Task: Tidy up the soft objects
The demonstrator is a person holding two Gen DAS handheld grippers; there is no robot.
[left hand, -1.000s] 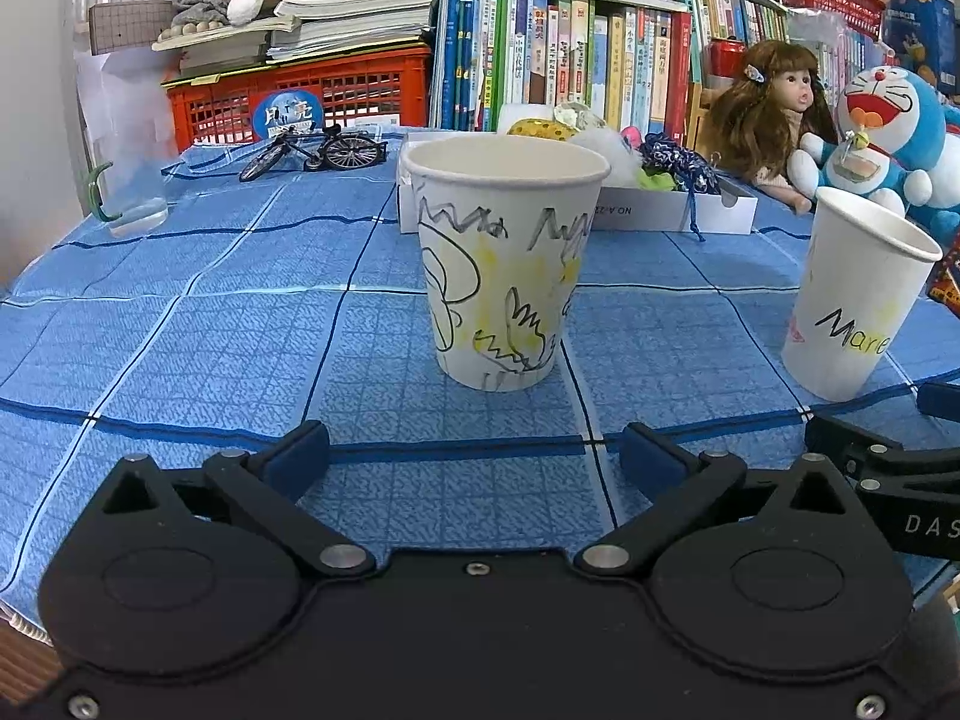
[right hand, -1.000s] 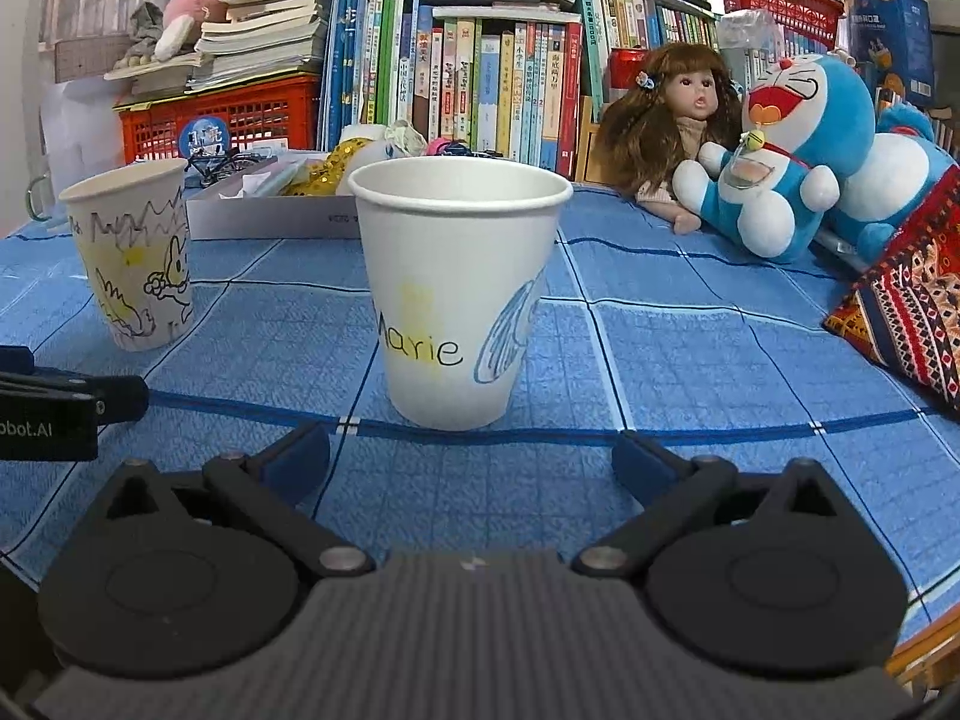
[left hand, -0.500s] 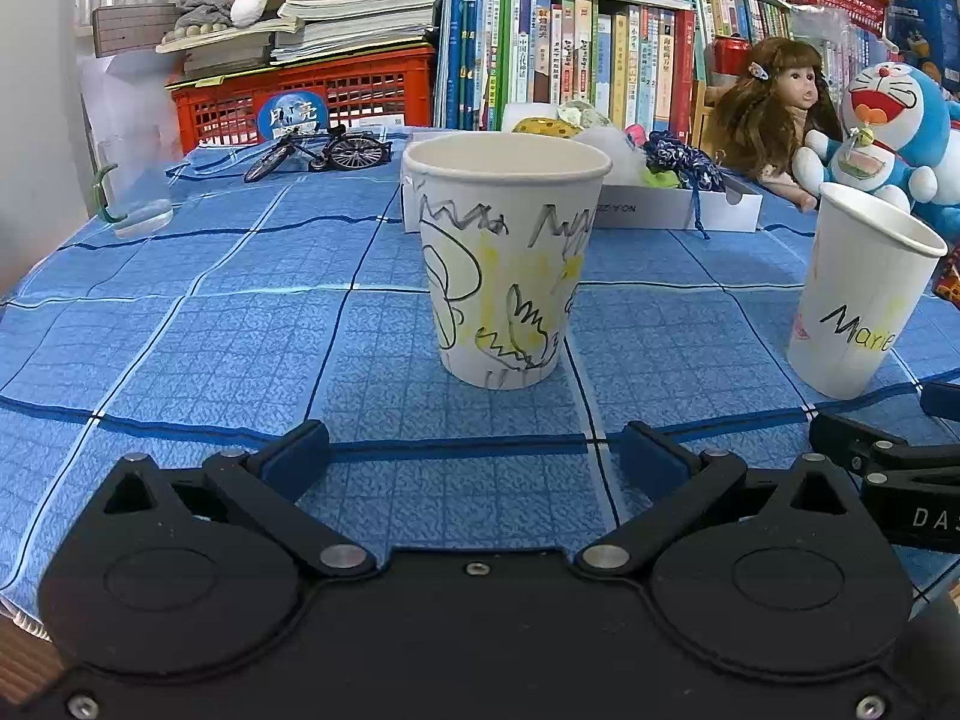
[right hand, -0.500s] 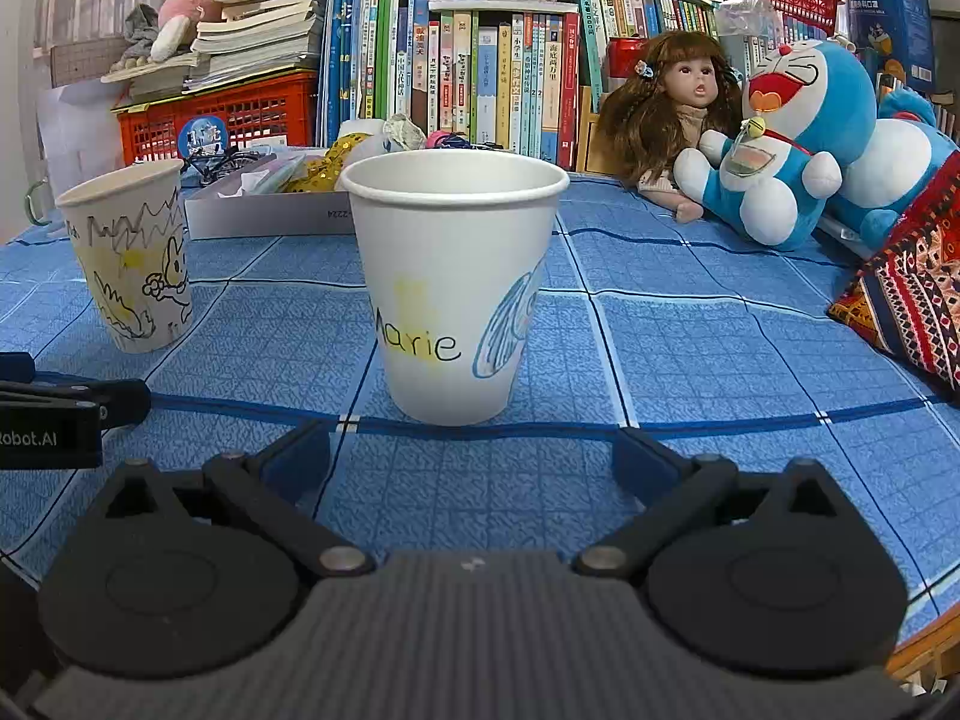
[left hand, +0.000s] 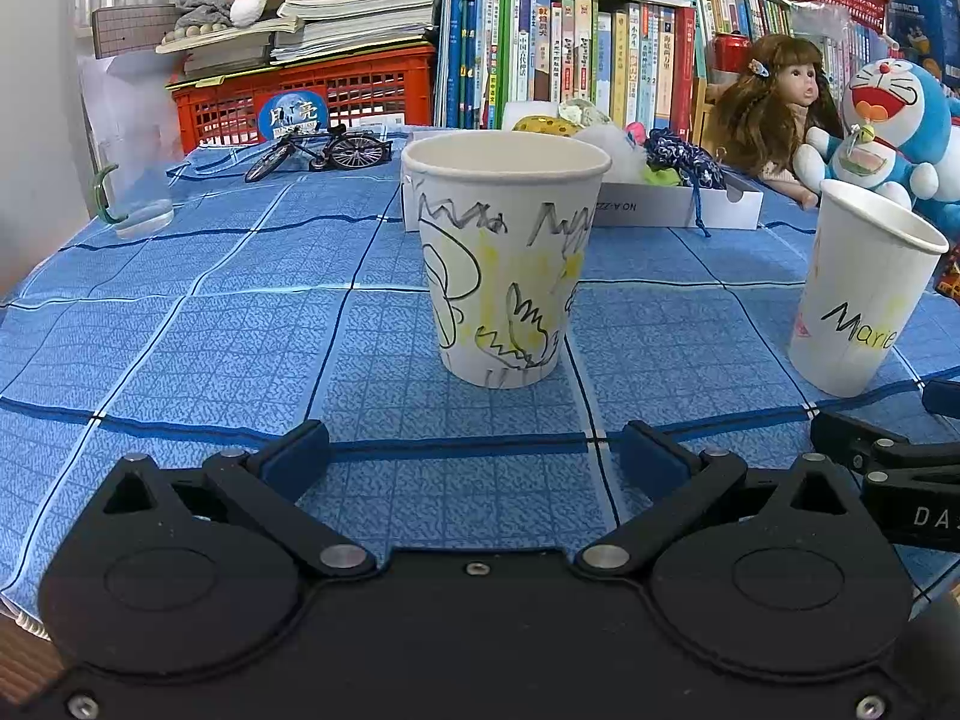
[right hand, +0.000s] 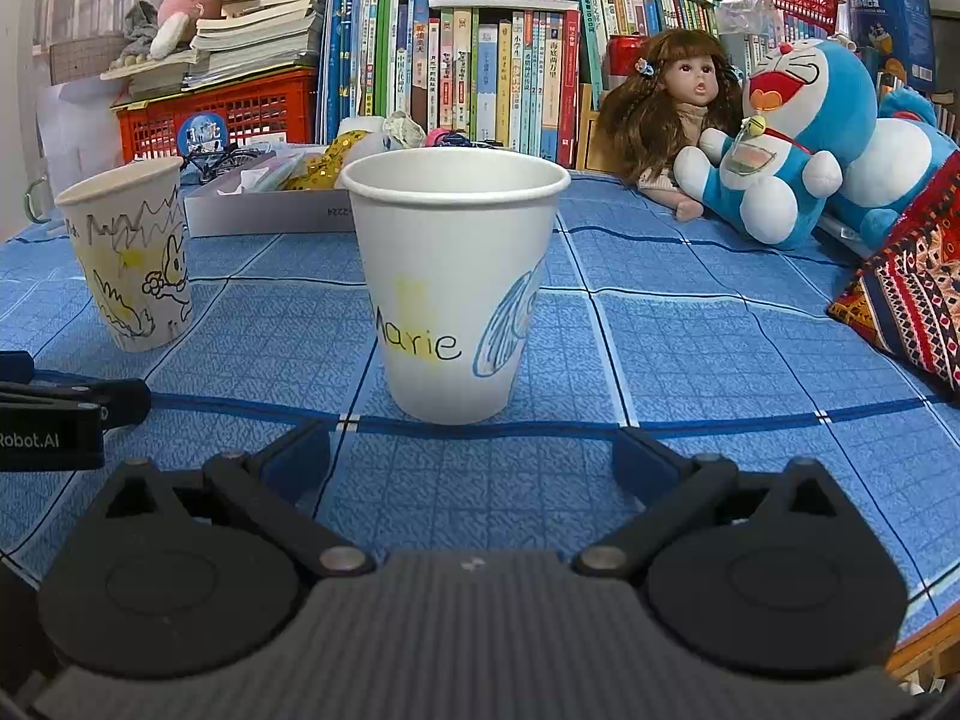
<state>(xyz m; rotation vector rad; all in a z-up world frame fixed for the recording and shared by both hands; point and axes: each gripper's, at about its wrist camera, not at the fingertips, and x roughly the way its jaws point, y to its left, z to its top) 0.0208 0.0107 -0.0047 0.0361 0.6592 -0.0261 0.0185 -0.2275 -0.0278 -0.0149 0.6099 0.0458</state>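
Two paper cups stand upright on the blue checked tablecloth (left hand: 180, 336). The doodled cup (left hand: 503, 252) is straight ahead of my left gripper (left hand: 474, 456), which is open and short of it. The "Marie" cup (right hand: 453, 282) stands just ahead of my open right gripper (right hand: 471, 453). Each cup also shows in the other view: the doodled cup (right hand: 129, 252) at left, the "Marie" cup (left hand: 864, 294) at right. Behind them a flat white box (left hand: 678, 207) holds soft items: a yellow sequin piece (left hand: 543, 125), white fluff, a dark blue scrunchie (left hand: 684, 159).
A doll (right hand: 672, 120) and a blue cat plush (right hand: 786, 138) sit at the back right, a patterned cushion (right hand: 906, 300) at the right edge. A red crate (left hand: 312, 99), books, a toy bicycle (left hand: 321, 150) and a clear jug (left hand: 129, 180) line the back left.
Both grippers have drifted slightly; the cups appear a touch lower and nearer in each view. Both stay open and nothing was taken hold of.
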